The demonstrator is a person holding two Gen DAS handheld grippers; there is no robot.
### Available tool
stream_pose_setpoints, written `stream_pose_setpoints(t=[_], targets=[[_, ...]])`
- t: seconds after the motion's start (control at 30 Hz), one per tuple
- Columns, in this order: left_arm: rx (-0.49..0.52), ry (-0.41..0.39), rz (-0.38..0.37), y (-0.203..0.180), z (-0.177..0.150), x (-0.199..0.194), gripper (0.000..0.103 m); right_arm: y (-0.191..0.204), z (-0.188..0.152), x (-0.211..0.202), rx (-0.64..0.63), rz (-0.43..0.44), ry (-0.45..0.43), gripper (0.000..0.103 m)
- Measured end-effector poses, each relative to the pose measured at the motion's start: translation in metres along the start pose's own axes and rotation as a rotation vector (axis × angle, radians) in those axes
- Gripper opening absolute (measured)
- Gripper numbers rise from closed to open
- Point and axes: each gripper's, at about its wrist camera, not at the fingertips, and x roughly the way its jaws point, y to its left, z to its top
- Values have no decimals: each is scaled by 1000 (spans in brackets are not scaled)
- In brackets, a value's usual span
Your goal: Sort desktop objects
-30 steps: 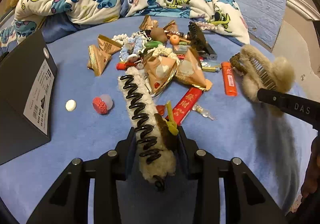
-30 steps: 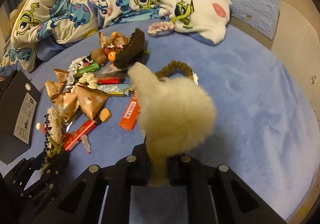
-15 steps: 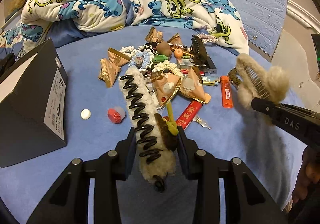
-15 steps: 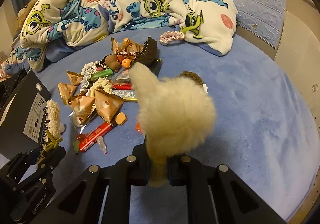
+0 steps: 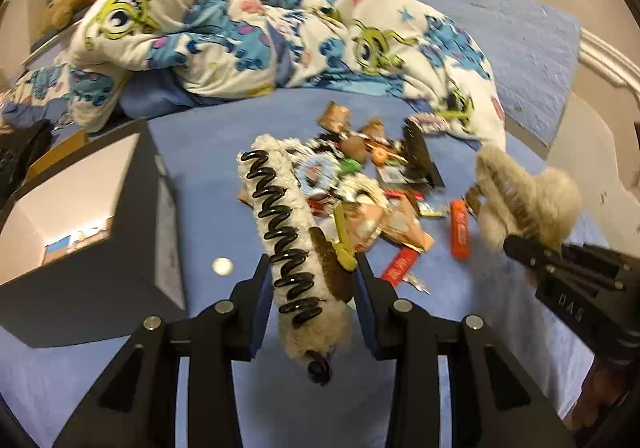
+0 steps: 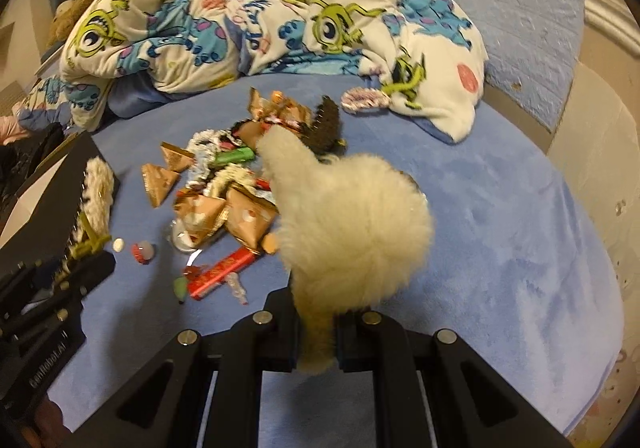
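My left gripper (image 5: 310, 272) is shut on a long fluffy cream hair clip with black wavy teeth (image 5: 286, 232), held above the blue bed beside an open black box (image 5: 92, 232). The clip also shows in the right wrist view (image 6: 94, 194). My right gripper (image 6: 316, 322) is shut on a fluffy beige claw clip (image 6: 352, 228), raised over the bed; it shows in the left wrist view (image 5: 524, 196). A pile of small objects (image 6: 224, 188) lies between: triangular brown packets, a green tube, a red packet (image 6: 220, 274), an orange lighter (image 5: 459, 234), a dark comb (image 6: 326, 120).
A monster-print blanket (image 6: 248, 16) is heaped behind the pile. A white pill (image 5: 222, 267) and a small red-and-clear item (image 6: 143, 250) lie near the box. A pink scrunchie (image 6: 364, 100) lies by the blanket. The bed edge (image 6: 600, 288) is at the right.
Both grippers have risen and pulled back with their clips. My left gripper has moved left toward the box, whose open top now shows.
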Motion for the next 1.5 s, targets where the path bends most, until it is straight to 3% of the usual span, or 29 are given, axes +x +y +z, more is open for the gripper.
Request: stream_pose_setpoints(t=[0.5, 0.8, 1.03, 1.13, 1.23, 1.27, 1.3, 1.37, 1.5], targets=[[-81, -97, 135, 94, 3, -62, 38, 107, 7, -26, -139, 118, -24, 12], [-174, -189, 265, 188, -19, -114, 38, 194, 13, -42, -218, 231, -47, 12], [-254, -159, 285, 245, -46, -125, 35, 247, 11, -51, -267, 287, -54, 12], [-235, -143, 237, 241, -50, -118, 35, 264, 10, -49, -289, 297, -45, 12], [-186, -126, 96, 215, -53, -103, 35, 269, 8, -50, -297, 296, -45, 12], [-167, -114, 71, 205, -53, -98, 38, 268, 8, -51, -298, 287, -49, 12], [-127, -87, 35, 192, -53, -89, 50, 269, 9, -50, -296, 277, -52, 12], [-59, -67, -1, 167, -52, -75, 61, 260, 13, -48, -285, 251, -55, 12], [60, -2, -121, 117, -55, -41, 67, 228, 22, -45, -253, 195, -57, 12]])
